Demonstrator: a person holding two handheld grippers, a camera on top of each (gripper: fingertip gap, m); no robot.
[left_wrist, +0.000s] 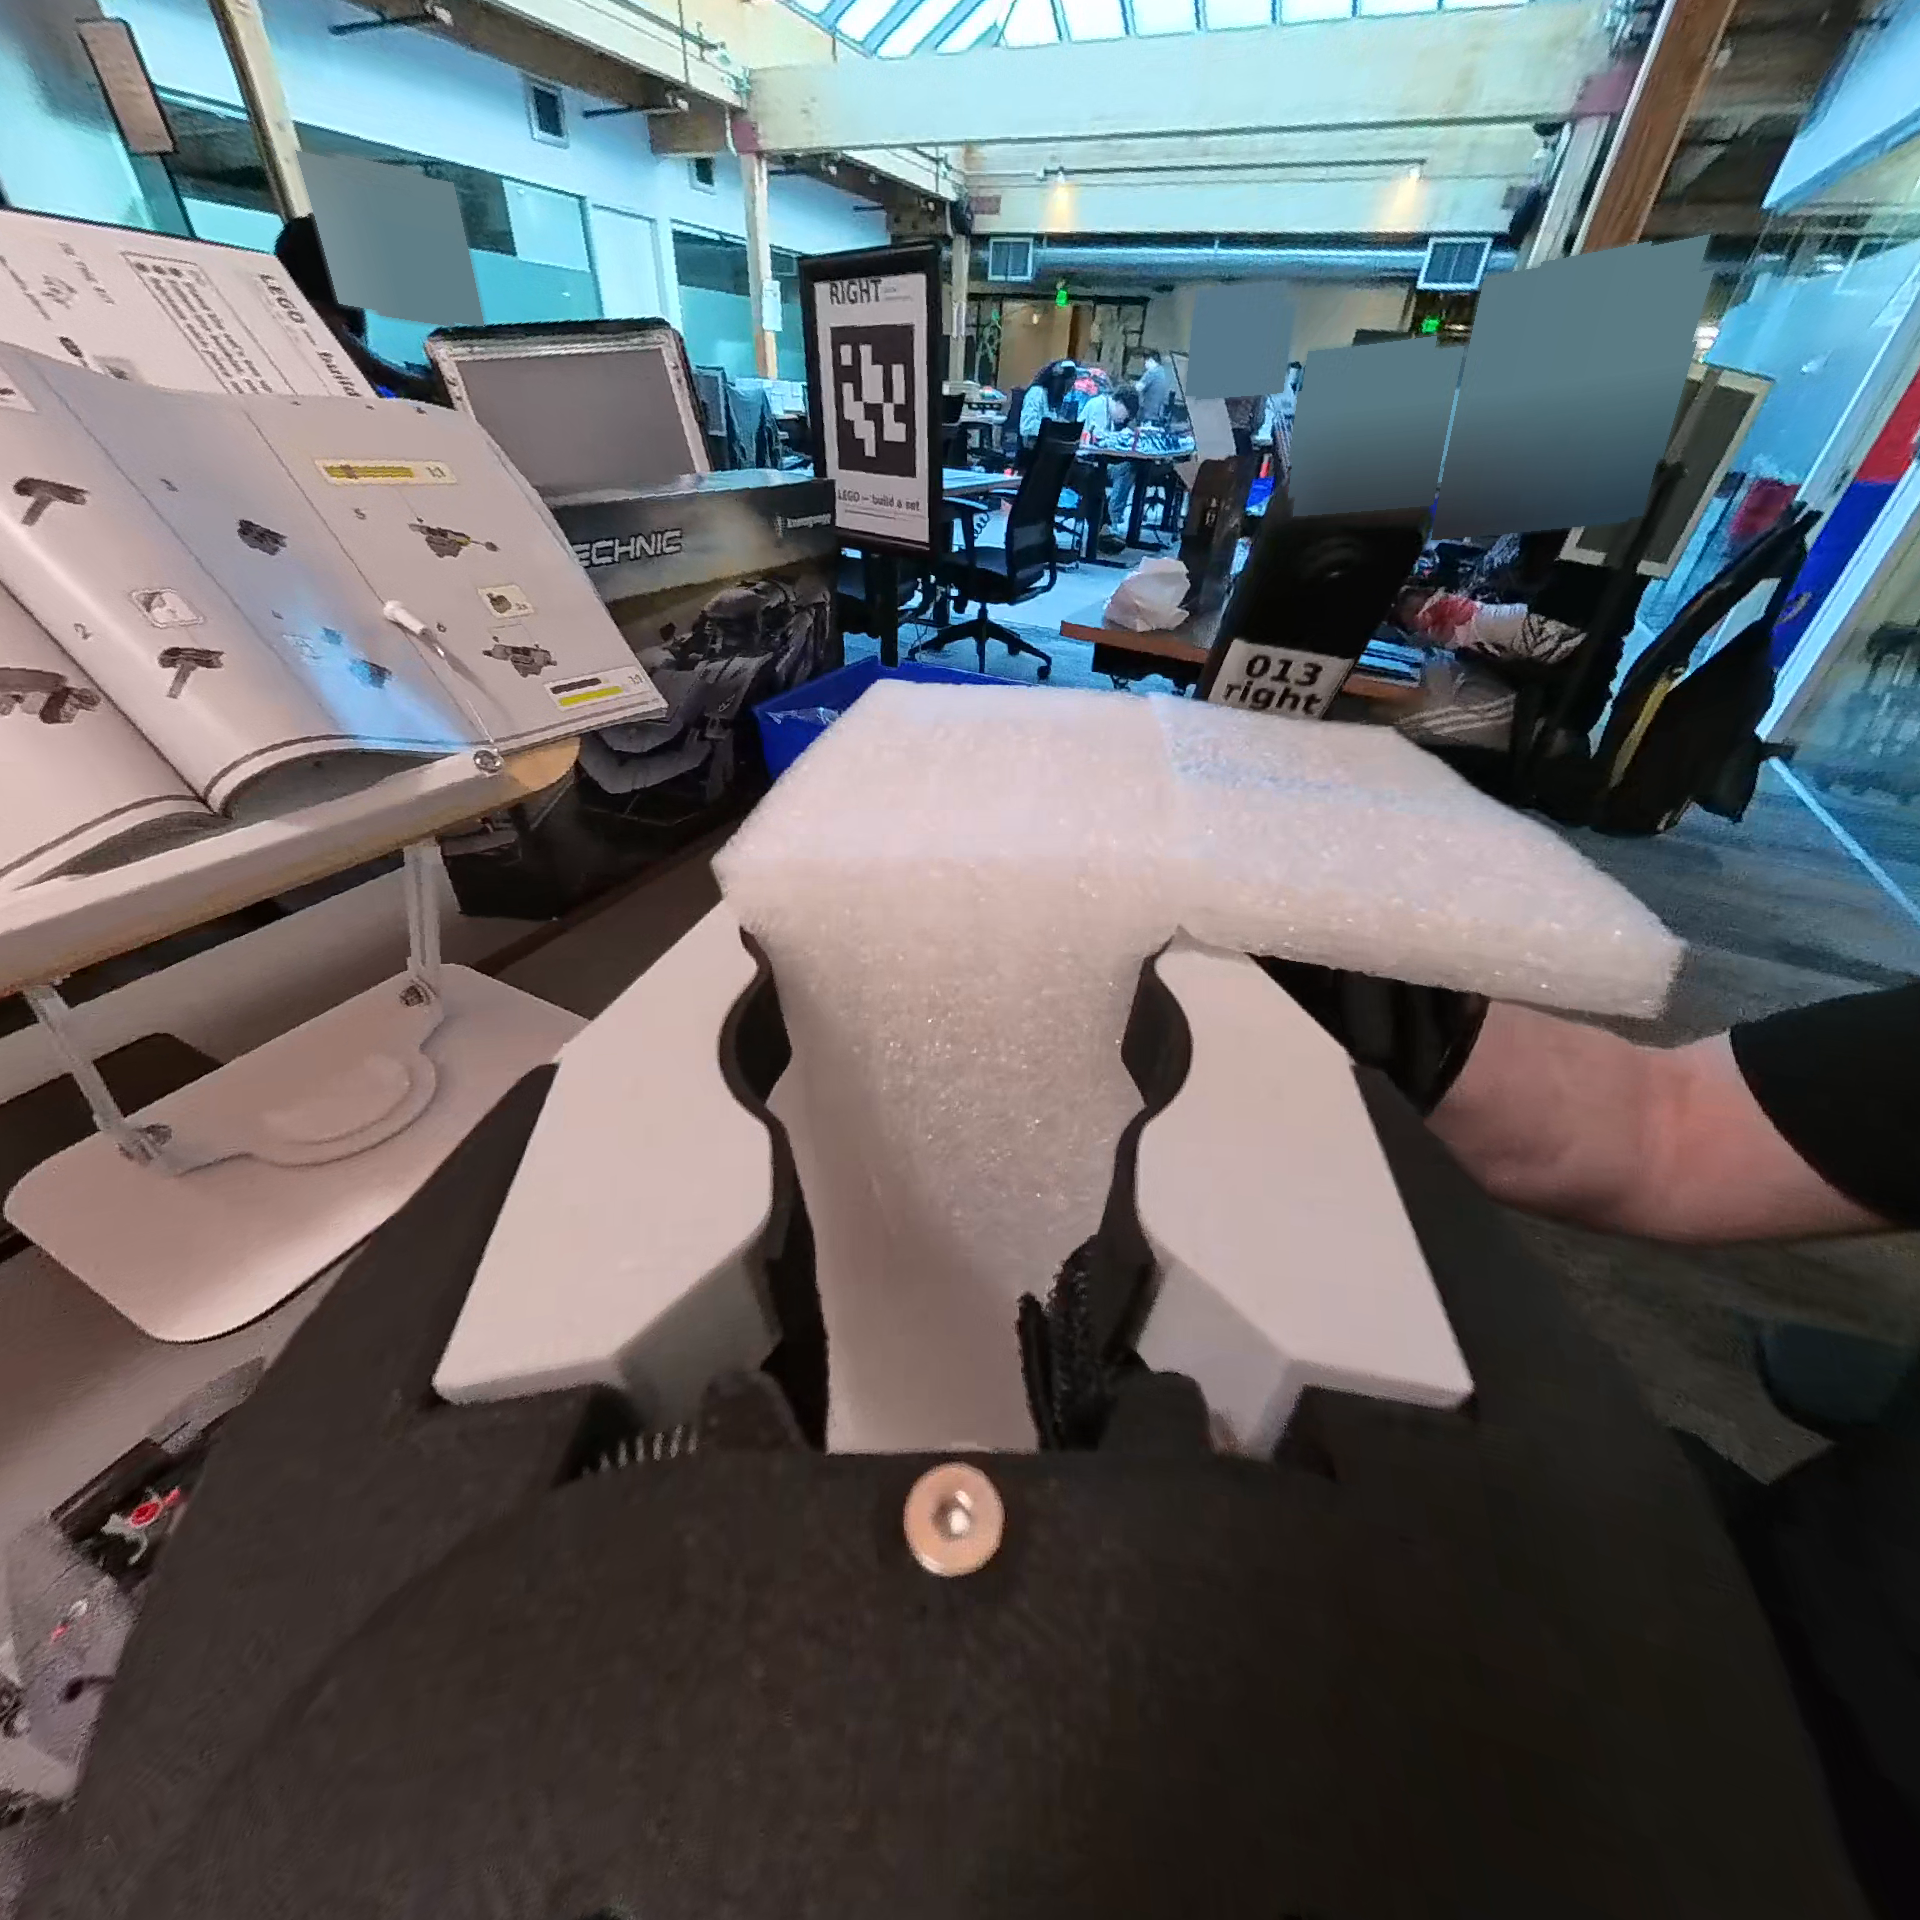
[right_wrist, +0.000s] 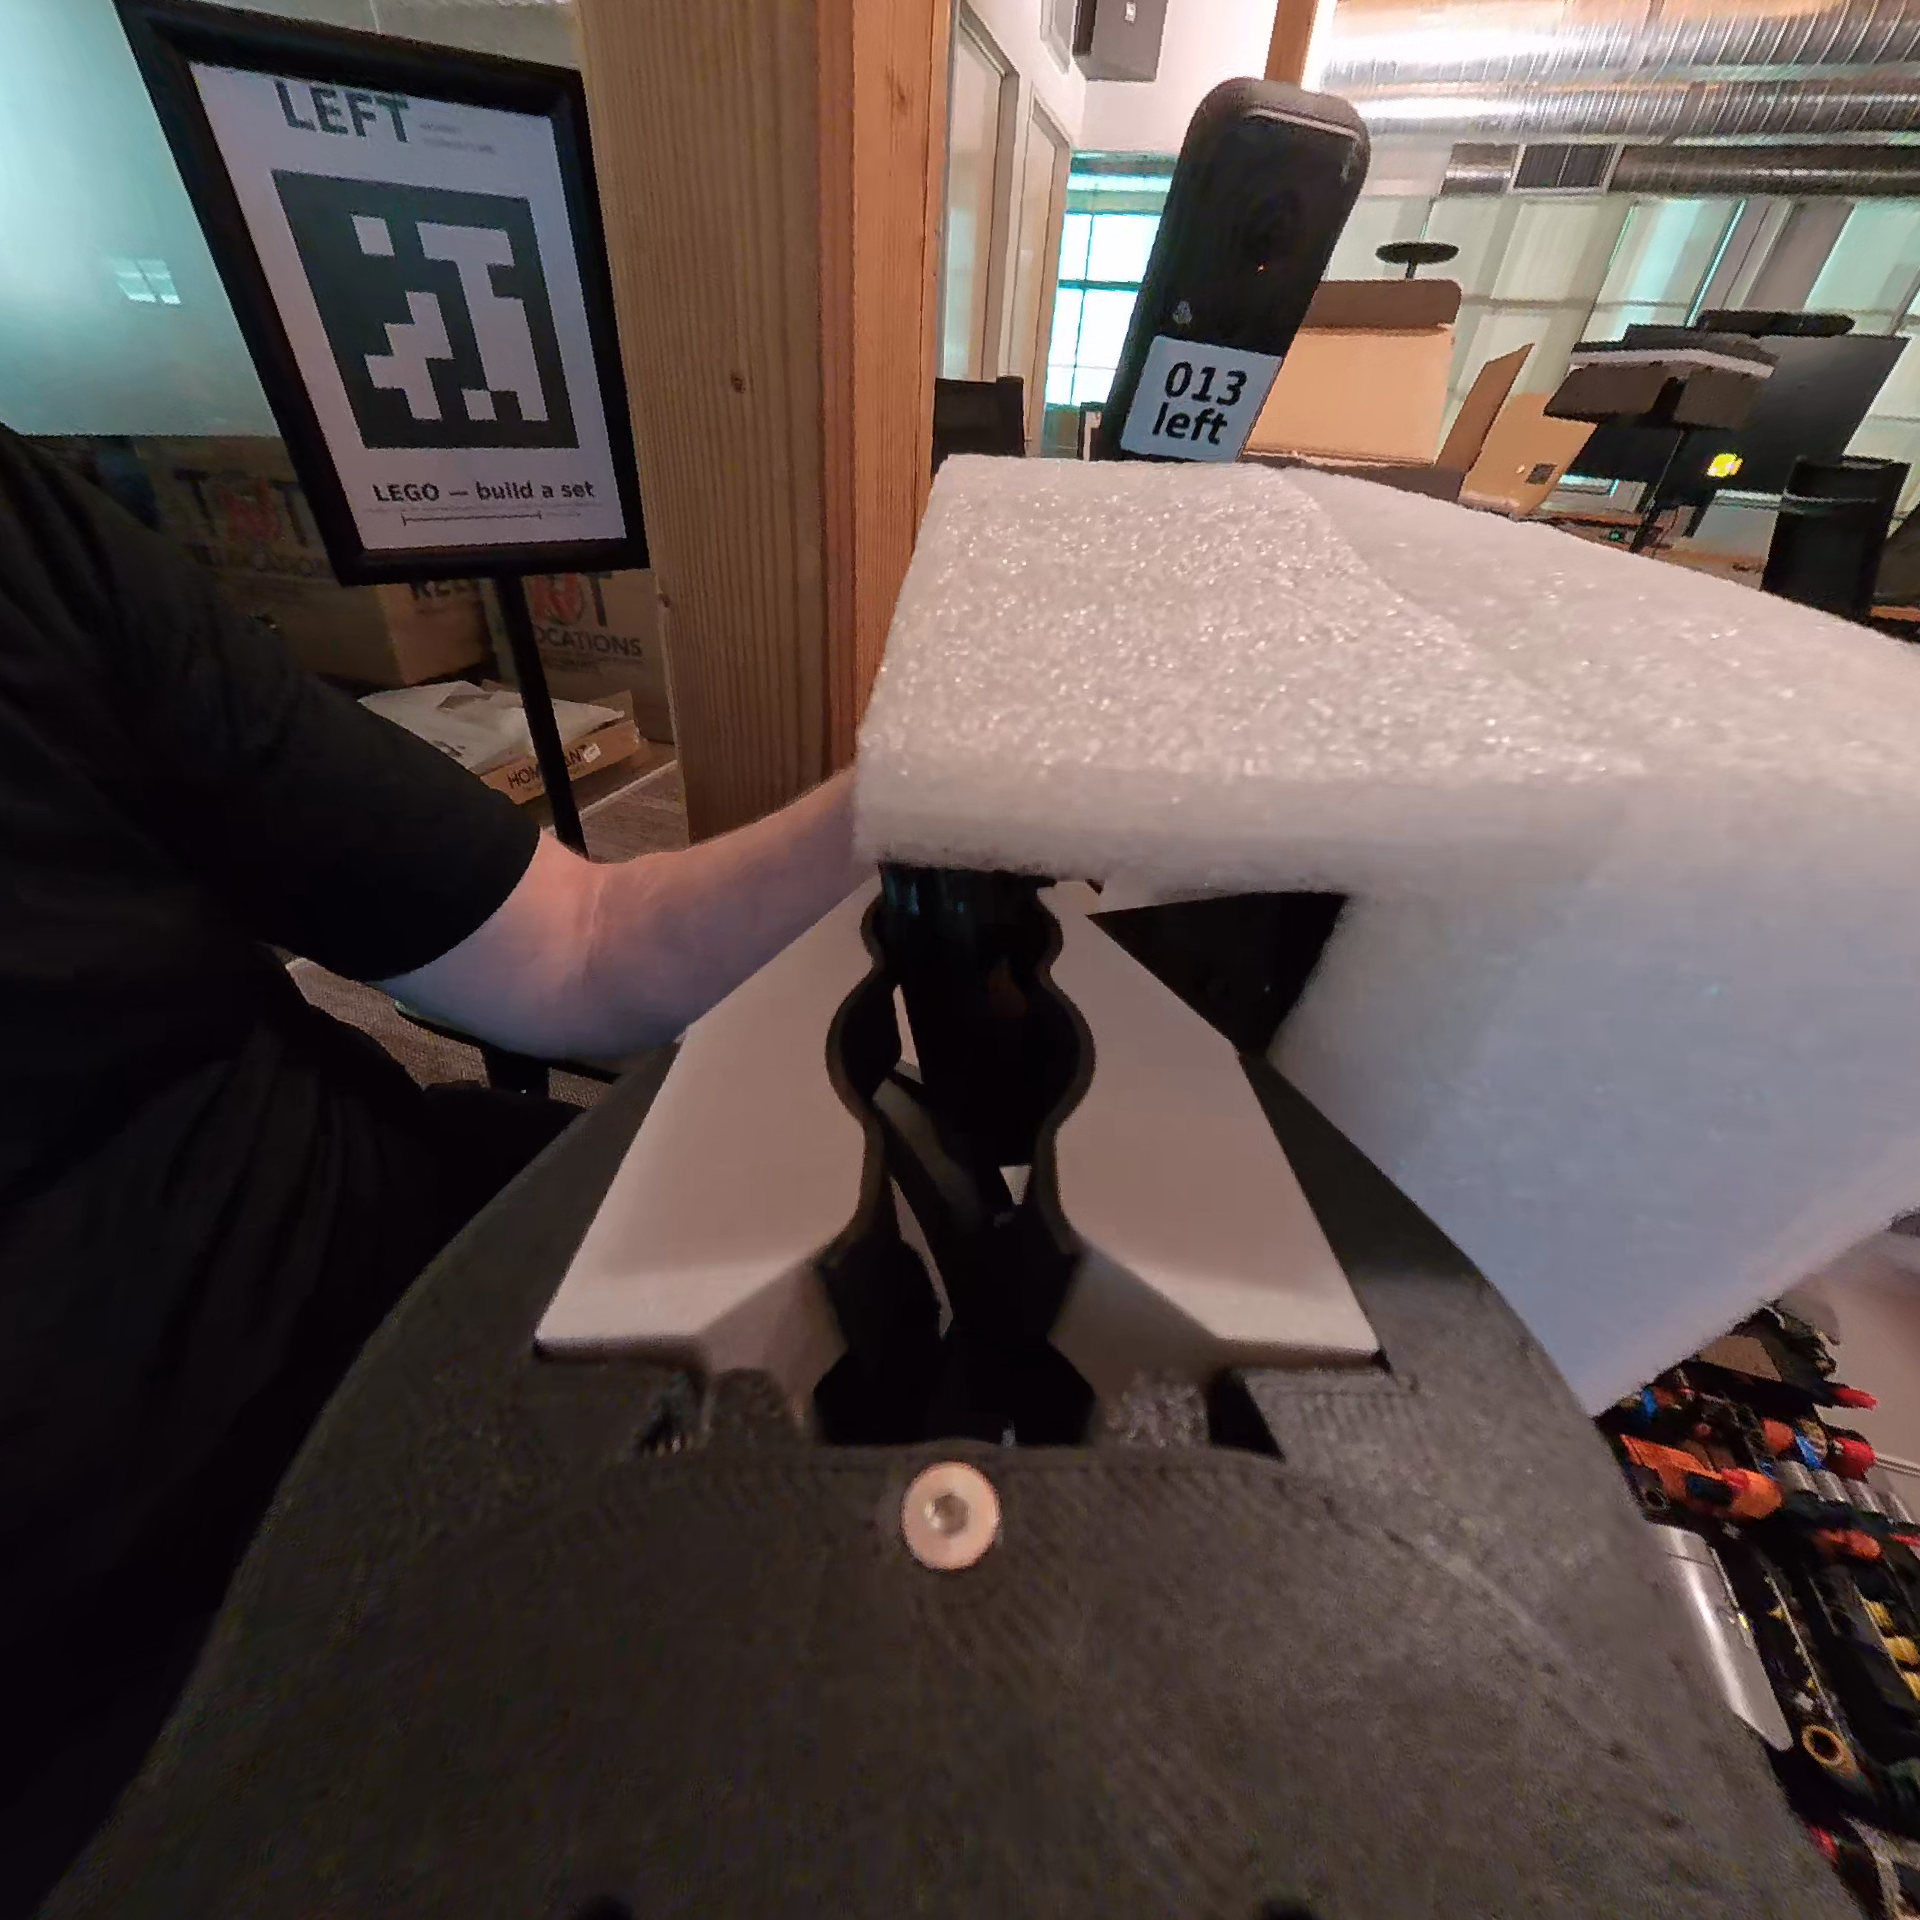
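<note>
A big white foam block (left_wrist: 987, 810) with a thin slab jutting to the right is held up in the air. My left gripper (left_wrist: 951, 966) is shut on the block's upright wall, which fills the gap between the white fingers (left_wrist: 644, 1143). The block also shows in the right wrist view (right_wrist: 1351, 727), above and to the right. My right gripper (right_wrist: 971, 914) has its jaws apart and its tips tucked under the slab's edge; only dark parts show between them. The left gripper's black camera (right_wrist: 1236, 260) rises behind the foam.
An open instruction booklet (left_wrist: 260, 582) lies on a white stand (left_wrist: 260, 1143) at left, with a black box (left_wrist: 707, 582), a blue bin (left_wrist: 810, 717) and a framed marker sign (left_wrist: 878, 405) behind. A wooden post (right_wrist: 769, 416), another sign (right_wrist: 416, 312), colourful brick parts (right_wrist: 1766, 1507) and an arm (right_wrist: 644, 935) are close.
</note>
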